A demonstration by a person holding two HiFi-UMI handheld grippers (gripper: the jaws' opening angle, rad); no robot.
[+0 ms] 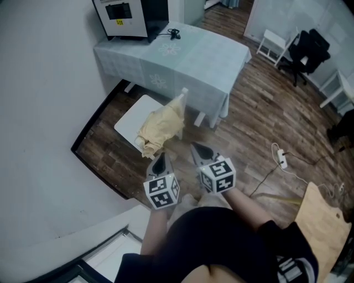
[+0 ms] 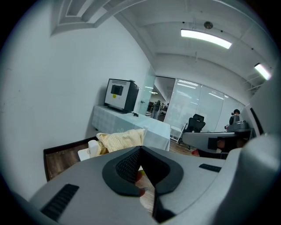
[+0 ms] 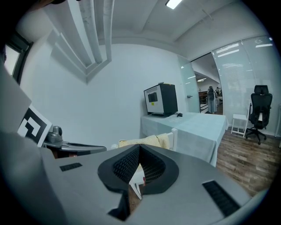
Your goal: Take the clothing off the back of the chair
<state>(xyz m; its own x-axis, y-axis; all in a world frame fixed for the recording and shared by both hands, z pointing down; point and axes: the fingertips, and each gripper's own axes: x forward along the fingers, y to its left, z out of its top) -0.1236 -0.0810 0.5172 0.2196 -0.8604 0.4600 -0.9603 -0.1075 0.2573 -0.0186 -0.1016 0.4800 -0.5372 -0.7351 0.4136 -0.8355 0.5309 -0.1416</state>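
A pale yellow garment (image 1: pixel 160 126) hangs over the back of a white chair (image 1: pixel 133 122) in front of the table, seen also as the yellow garment (image 2: pixel 121 140) in the left gripper view and the yellow garment (image 3: pixel 145 141) in the right gripper view. My left gripper (image 1: pixel 161 156) is shut and empty, just short of the garment's near edge. My right gripper (image 1: pixel 198 148) is shut and empty too, a little to the right of the chair back. Both tips (image 2: pixel 140 148) (image 3: pixel 139 146) point at the chair.
A table with a light green cloth (image 1: pixel 182 55) stands behind the chair, carrying a dark box with a screen (image 1: pixel 128 16). A white wall is on the left. A black office chair (image 1: pixel 307 50), a white power strip (image 1: pixel 282 159) and a wooden board (image 1: pixel 321 221) are on the wood floor at right.
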